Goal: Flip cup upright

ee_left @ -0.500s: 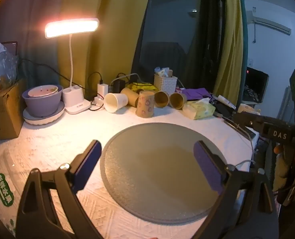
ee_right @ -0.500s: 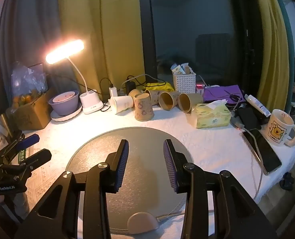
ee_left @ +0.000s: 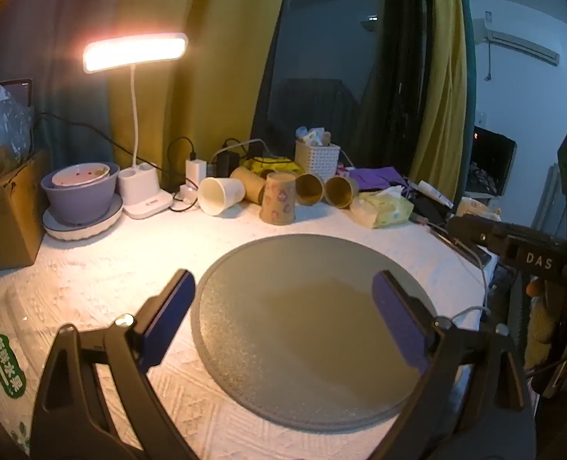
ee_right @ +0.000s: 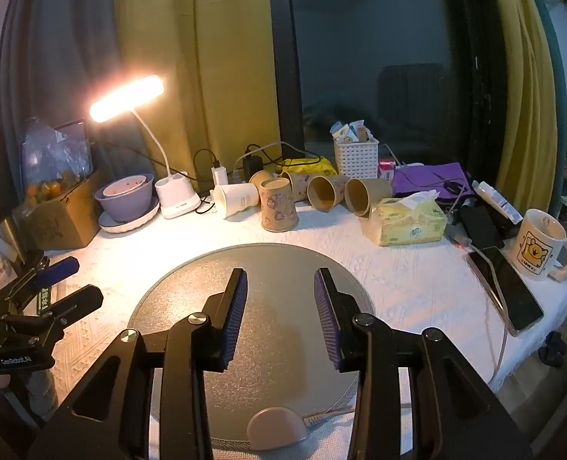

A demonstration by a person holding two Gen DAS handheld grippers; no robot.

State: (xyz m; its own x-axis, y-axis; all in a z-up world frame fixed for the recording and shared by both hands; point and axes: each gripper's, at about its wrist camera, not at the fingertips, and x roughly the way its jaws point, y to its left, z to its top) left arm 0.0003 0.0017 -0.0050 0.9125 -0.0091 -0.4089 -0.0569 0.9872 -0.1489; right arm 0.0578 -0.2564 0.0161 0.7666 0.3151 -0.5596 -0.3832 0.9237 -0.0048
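Observation:
A patterned paper cup (ee_left: pixel 278 204) (ee_right: pixel 278 204) stands at the back of the table, wider end down. Behind it several paper cups lie on their sides: a white one (ee_left: pixel 220 196) (ee_right: pixel 235 199) and brown ones (ee_left: pixel 340 191) (ee_right: pixel 365 194). My left gripper (ee_left: pixel 283 299) is wide open and empty above the round grey mat (ee_left: pixel 306 349). My right gripper (ee_right: pixel 280 287) is partly open and empty above the same mat (ee_right: pixel 268 364). Both are well short of the cups. The left gripper also shows in the right wrist view (ee_right: pixel 68 280).
A lit desk lamp (ee_left: pixel 135 51) and a purple bowl on a plate (ee_left: pixel 80 195) stand at the back left by a cardboard box (ee_left: pixel 3 214). A tissue pack (ee_right: pixel 410 222), a phone (ee_right: pixel 507 287) and a mug (ee_right: pixel 544 245) lie right. A white basket (ee_right: pixel 356 161) stands behind.

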